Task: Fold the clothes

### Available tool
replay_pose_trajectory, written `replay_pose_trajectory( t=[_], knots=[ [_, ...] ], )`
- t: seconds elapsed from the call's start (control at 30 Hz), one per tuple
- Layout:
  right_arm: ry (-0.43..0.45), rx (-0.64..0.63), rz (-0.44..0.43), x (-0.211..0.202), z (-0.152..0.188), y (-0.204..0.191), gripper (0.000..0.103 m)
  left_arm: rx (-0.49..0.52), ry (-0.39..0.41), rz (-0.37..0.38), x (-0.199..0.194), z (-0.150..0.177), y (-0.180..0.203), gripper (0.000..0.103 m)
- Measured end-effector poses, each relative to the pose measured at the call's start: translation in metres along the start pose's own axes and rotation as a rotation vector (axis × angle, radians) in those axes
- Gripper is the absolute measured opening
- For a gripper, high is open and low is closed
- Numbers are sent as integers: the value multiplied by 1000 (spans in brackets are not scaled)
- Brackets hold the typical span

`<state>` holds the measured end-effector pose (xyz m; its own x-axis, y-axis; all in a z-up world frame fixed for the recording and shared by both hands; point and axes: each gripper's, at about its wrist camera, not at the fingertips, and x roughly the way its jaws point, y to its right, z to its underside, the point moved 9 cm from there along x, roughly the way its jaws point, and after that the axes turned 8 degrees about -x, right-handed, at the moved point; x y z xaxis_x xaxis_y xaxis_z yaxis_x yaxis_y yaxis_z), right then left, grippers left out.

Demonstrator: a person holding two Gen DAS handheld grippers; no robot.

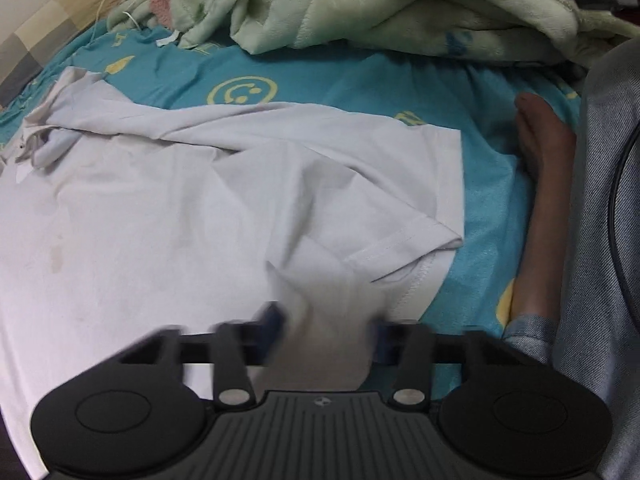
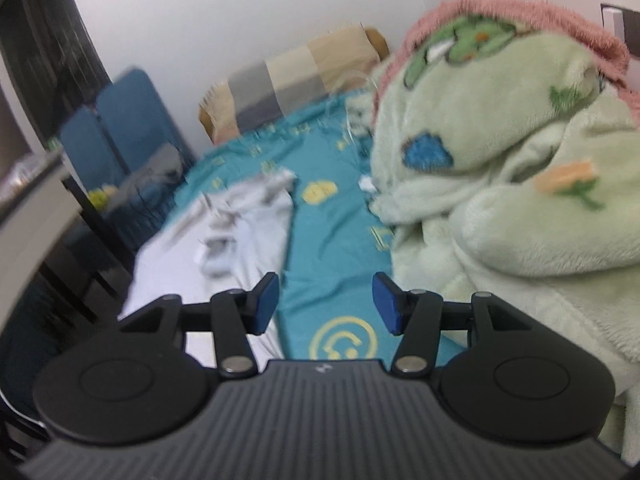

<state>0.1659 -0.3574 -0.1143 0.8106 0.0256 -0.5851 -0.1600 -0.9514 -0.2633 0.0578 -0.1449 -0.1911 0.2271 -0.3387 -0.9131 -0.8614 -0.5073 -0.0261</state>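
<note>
A white T-shirt point(image 1: 168, 208) lies spread on a teal bedsheet point(image 1: 340, 80), one sleeve folded over near its right edge. My left gripper point(image 1: 326, 328) is low over the shirt's near edge, jaws apart, with a fold of white cloth rising between the blurred blue pads point(image 1: 274, 320). My right gripper point(image 2: 326, 304) is open and empty, held above the sheet with its blue pads point(image 2: 267, 300) wide apart. The shirt also shows in the right wrist view point(image 2: 224, 236), ahead and to the left of the gripper.
A heaped pale green fleece blanket point(image 2: 500, 200) fills the right side of the bed and shows at the back in the left wrist view point(image 1: 360, 4). A checked pillow point(image 2: 296, 76) lies at the bed's head. A person's bare foot point(image 1: 540, 152) and denim leg point(image 1: 600, 240) rest at right.
</note>
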Motion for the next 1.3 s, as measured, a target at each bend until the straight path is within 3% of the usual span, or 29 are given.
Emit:
replay_pose_trajectory(
  t=[0.1,0.3,0.37,0.43,0.63,0.73,0.87,1.0,1.07,1.13,1.2,1.3],
  knots=[
    [-35,-22,-12,11,6,-3,55,-23,-55,31,-10,5,-2,4],
    [-17,-44,-27,10,3,-8,54,-69,-119,52,-18,28,4,5],
    [-8,-27,-28,6,1,-4,54,-129,-129,74,-27,29,5,11],
    [14,-1,-23,0,-3,2,54,-161,-107,60,-41,25,5,27],
    [77,59,23,-12,-14,22,54,-186,92,12,-84,-28,14,67],
    [102,69,46,-17,-18,29,54,-181,180,23,-70,-63,33,75],
    [133,78,75,-23,-22,40,54,-152,194,88,-24,-94,66,72],
    [155,88,87,-29,-25,49,55,-77,215,54,22,-105,94,69],
    [156,102,80,-28,-24,52,55,-38,197,23,45,-102,103,59],
    [154,110,79,-26,-24,54,55,17,238,-25,57,-99,104,50],
    [149,108,85,-23,-23,56,55,4,255,-28,54,-98,100,16],
    [146,100,83,-21,-23,54,55,-115,324,1,24,-99,84,11]
  ],
)
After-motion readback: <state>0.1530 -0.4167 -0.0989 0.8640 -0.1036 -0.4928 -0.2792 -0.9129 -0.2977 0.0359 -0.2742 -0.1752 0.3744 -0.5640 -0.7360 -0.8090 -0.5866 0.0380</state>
